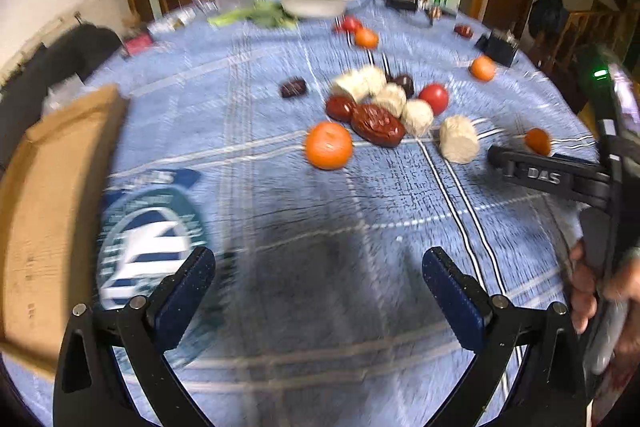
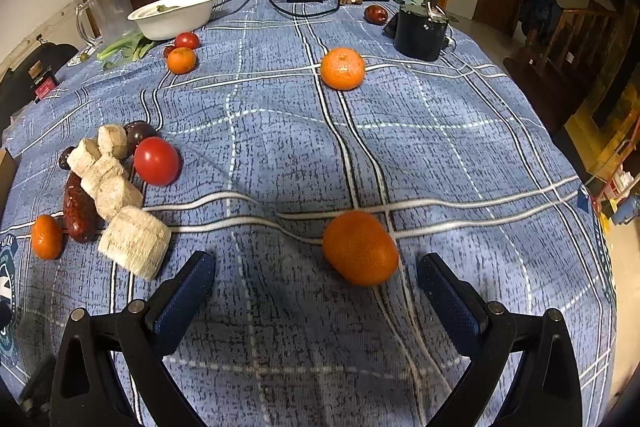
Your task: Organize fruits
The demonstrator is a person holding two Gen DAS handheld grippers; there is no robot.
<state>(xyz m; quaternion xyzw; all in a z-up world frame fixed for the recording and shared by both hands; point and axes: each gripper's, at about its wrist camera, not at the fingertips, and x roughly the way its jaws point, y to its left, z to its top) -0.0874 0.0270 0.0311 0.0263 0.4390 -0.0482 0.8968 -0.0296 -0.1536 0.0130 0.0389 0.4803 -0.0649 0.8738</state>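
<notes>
A round table covered by a blue plaid tablecloth (image 2: 280,155) is shown. At its left edge, a cardboard box (image 1: 52,211) is seen, blurred. The left gripper (image 1: 319,281) is held spread wide above bare cloth, with nothing between its blue pads. Toward the table's middle, a cluster is gathered: pale cylindrical pieces (image 2: 134,241), dark red dates (image 2: 80,207), a red tomato (image 2: 156,161) and a small mandarin (image 2: 47,237). Further right, the right gripper (image 2: 316,281) is likewise held wide apart and empty, a mandarin (image 2: 360,247) lying just ahead, nearer its right finger. Another mandarin (image 2: 343,68) is placed well beyond. A white bowl (image 2: 176,13) sits at the far-left edge.
</notes>
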